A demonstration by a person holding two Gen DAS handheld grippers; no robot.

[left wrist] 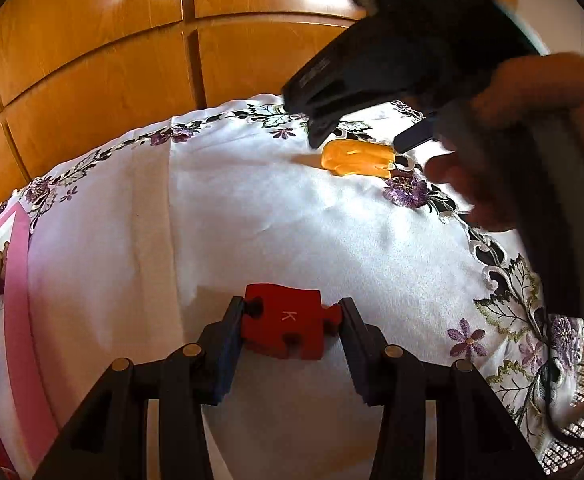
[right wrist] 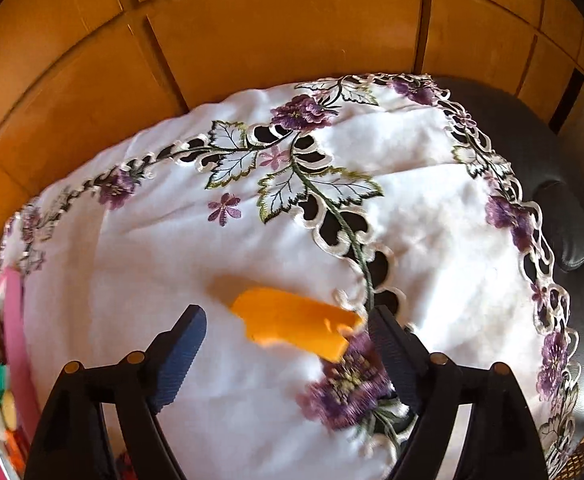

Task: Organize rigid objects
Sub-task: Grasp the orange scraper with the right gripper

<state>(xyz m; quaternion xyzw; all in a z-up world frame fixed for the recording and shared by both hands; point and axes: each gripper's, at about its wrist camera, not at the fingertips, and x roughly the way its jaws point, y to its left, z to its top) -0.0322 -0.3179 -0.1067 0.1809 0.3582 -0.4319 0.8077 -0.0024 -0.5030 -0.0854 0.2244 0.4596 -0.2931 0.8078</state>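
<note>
Home: embroidered tablecloth point(right wrist: 412, 208), wooden cabinet panels point(right wrist: 283, 40) behind.

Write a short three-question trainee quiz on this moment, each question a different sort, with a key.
1. True or false: the left hand-held gripper is shut on the red puzzle piece.
2. Which letter is printed on that piece?
3. The right hand-held gripper is: A) open around the orange piece, B) shut on it, C) holding a brush.

Key: 1 true; 2 K; 3 A.
</note>
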